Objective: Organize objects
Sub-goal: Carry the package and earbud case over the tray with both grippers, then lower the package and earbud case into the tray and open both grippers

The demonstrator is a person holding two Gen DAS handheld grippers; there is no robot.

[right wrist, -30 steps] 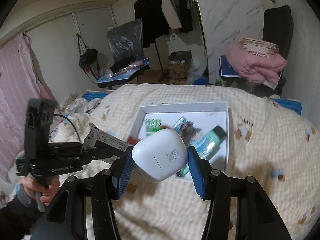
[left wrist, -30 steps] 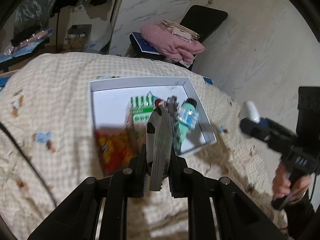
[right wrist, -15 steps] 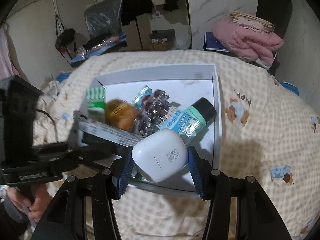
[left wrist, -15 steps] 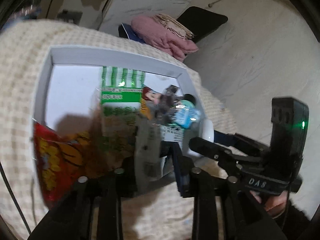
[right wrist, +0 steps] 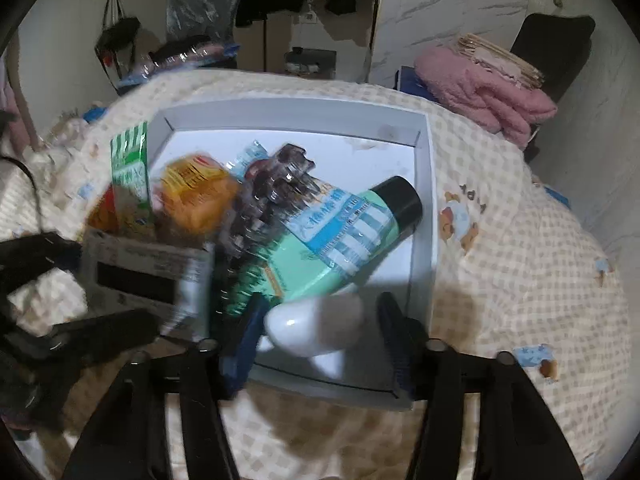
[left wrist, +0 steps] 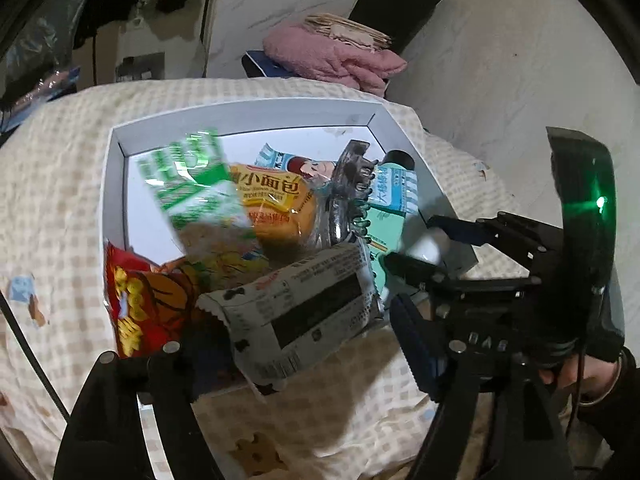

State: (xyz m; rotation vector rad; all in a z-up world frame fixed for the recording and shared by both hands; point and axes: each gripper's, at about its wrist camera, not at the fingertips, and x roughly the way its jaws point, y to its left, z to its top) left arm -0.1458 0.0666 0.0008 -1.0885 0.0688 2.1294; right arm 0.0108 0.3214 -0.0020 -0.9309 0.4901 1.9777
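Note:
A white tray [left wrist: 240, 108] [right wrist: 296, 108] lies on the checked bedcover and holds snack packets, a dark hair clip [left wrist: 348, 184] and a mint bottle [right wrist: 340, 240]. A grey snack packet [left wrist: 304, 312] [right wrist: 140, 276] lies flat across the tray's near edge. My left gripper [left wrist: 294, 344] straddles it with jaws opening, and the pads stand clear of it. A white earbud case [right wrist: 316, 324] [left wrist: 428, 246] sits in the tray's near right corner between the blue pads of my right gripper [right wrist: 322, 338] [left wrist: 416, 242]. Those jaws are opening too, with a gap at the right pad.
A red snack bag [left wrist: 136, 304], a green packet [left wrist: 192, 184] and an orange bun packet [left wrist: 276, 208] crowd the tray's left half. A pink blanket [right wrist: 480, 88] lies on a chair beyond the bed. A black cable [left wrist: 24, 340] runs over the cover at left.
Both grippers came down to the tray. The left jaws spread and let the grey packet drop flat. The right jaws widened around the white case, now low in the tray corner.

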